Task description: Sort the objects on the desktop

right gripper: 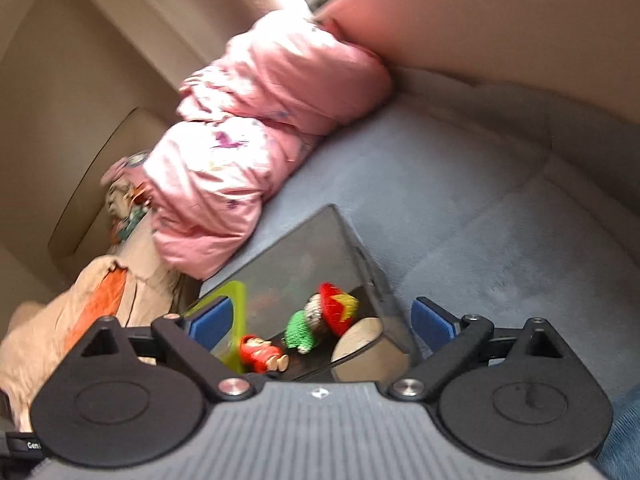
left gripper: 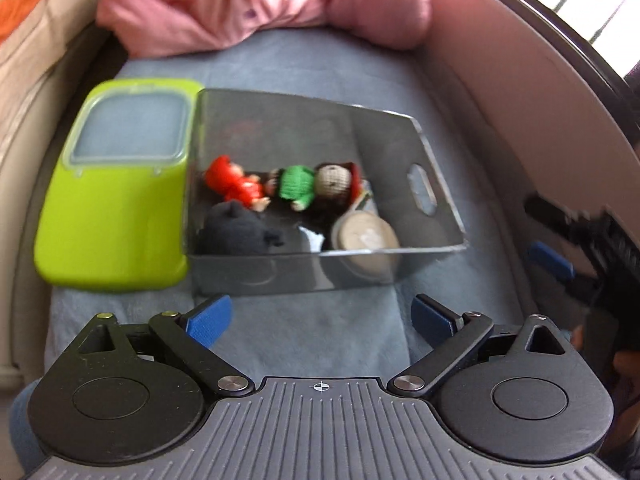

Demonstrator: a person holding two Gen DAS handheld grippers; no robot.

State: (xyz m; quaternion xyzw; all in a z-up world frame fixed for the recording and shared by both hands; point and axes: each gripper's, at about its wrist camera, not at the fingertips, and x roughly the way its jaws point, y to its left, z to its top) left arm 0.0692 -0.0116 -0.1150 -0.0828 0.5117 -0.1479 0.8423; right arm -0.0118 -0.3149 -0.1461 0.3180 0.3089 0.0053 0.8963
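A grey see-through bin (left gripper: 404, 136) sits on a blue-grey blanket. In it lie a red figurine (left gripper: 236, 184), a knitted doll in green (left gripper: 312, 186), a dark plush toy (left gripper: 240, 232) and a round beige tin (left gripper: 366, 234). My left gripper (left gripper: 320, 318) is open and empty, just in front of the bin's near wall. My right gripper (right gripper: 320, 320) is open and empty above the bin's corner (right gripper: 360, 264); it also shows at the right edge of the left wrist view (left gripper: 560, 240). The red figurine (right gripper: 262, 354), the doll (right gripper: 316, 320) and the tin (right gripper: 360, 340) show between its fingers.
A lime-green lid with a clear window (left gripper: 120, 184) lies touching the bin's left side. A pink quilt (left gripper: 248, 4) is bunched at the back; it also shows in the right wrist view (right gripper: 256, 136). A pink padded wall (left gripper: 520, 80) curves along the right. Beige bedding (right gripper: 80, 320) lies at left.
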